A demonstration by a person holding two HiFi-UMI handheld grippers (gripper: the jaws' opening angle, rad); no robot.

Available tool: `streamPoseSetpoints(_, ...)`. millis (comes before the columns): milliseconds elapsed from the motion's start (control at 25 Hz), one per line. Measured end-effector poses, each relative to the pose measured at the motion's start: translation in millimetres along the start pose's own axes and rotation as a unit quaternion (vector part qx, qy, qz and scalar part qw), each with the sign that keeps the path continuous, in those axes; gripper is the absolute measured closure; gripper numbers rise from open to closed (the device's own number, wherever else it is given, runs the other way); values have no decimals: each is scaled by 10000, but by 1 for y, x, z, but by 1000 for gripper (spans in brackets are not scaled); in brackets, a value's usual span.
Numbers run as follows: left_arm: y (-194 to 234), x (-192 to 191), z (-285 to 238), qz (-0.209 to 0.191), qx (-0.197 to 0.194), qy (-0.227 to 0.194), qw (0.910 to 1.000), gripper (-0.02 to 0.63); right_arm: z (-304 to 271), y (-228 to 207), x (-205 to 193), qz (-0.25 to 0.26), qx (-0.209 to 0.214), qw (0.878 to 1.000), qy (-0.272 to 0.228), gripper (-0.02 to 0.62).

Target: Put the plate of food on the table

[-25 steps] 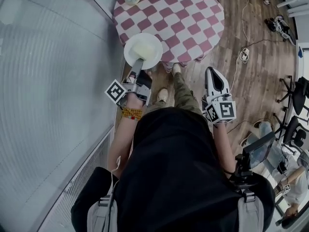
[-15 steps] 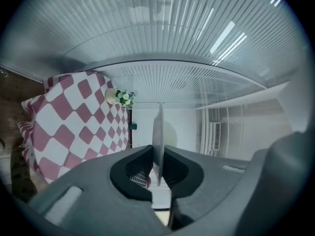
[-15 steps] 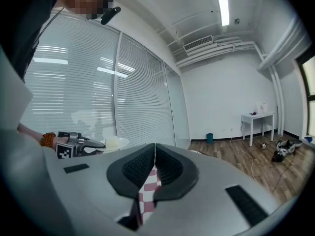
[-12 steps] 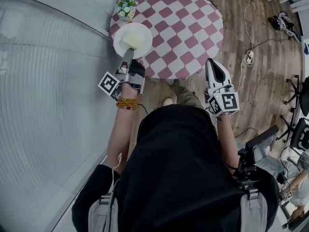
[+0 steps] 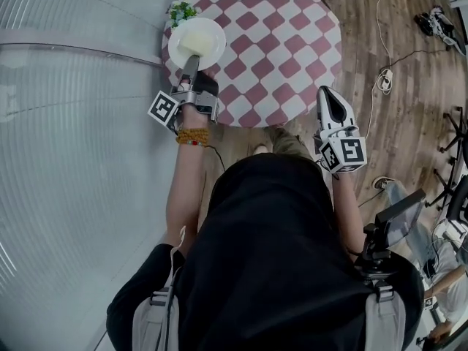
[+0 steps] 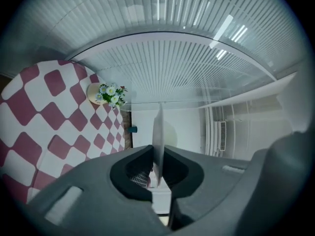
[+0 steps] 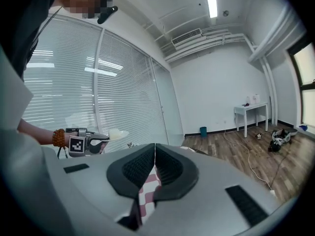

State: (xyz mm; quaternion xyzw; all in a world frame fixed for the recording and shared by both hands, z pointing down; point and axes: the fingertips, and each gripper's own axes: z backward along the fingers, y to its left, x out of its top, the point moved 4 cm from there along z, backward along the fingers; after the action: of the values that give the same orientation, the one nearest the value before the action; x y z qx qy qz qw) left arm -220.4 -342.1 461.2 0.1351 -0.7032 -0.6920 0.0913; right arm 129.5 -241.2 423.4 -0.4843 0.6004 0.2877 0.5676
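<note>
- Risk: left gripper point(image 5: 191, 66) jaws clamp only the near rim of plate of food point(image 5: 197, 42), so it could tip & food slide off.
- Plate hangs over table's point(image 5: 285, 57) left edge, just beside flower pot point(image 5: 180, 11); could bump pot or land overhanging the edge.
- L arm stretched fwd over table's near edge. R arm bent, right gripper point(image 5: 330, 102) off table's near-right edge, jaws shut, empty.

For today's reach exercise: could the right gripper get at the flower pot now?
Probably, with a stretch: only bare table separates the shut, empty right gripper from the flower pot.
</note>
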Motion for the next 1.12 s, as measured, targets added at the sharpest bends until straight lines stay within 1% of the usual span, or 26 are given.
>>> streamPoseSetpoints(80, 13, -2, -10, 110, 195, 26, 9997, 586, -7, -6, -1, -41, -9, 10000, 15, 584)
streamPoseSetpoints(200, 35, -4, -22, 103, 493, 77, 9987, 586, -16, -17, -1, -88, -38, 9999, 40, 584)
streamPoseSetpoints(280, 49, -4, -30, 185, 693, 41, 9974, 586, -23, -26, -3, -114, -65, 9999, 83, 584)
streamPoseSetpoints(400, 61, -4, -45, 267, 810, 8, 9964, 586, -33, -38, -4, -149, -85, 9997, 146, 584)
streamPoseSetpoints(560, 83, -3, -64, 250, 1034, -5, 9943, 586, -48, -52, -4, -161, -38, 9997, 181, 584)
streamPoseSetpoints(720, 104, -3, -80, 322, 1193, -64, 9923, 586, -66, -67, -9, -130, 15, 9998, 180, 584)
streamPoseSetpoints(880, 129, -2, -102, 381, 1396, -127, 9894, 586, -87, -89, -20, -200, -63, 9993, 296, 584)
streamPoseSetpoints(1000, 140, 0, -104, 463, 1560, -203, 9865, 586, -94, -89, -31, -229, -18, 9988, 431, 584)
streamPoseSetpoints(1120, 152, 3, -108, 546, 1646, -259, 9845, 586, -104, -85, -33, -180, 70, 9986, 498, 584)
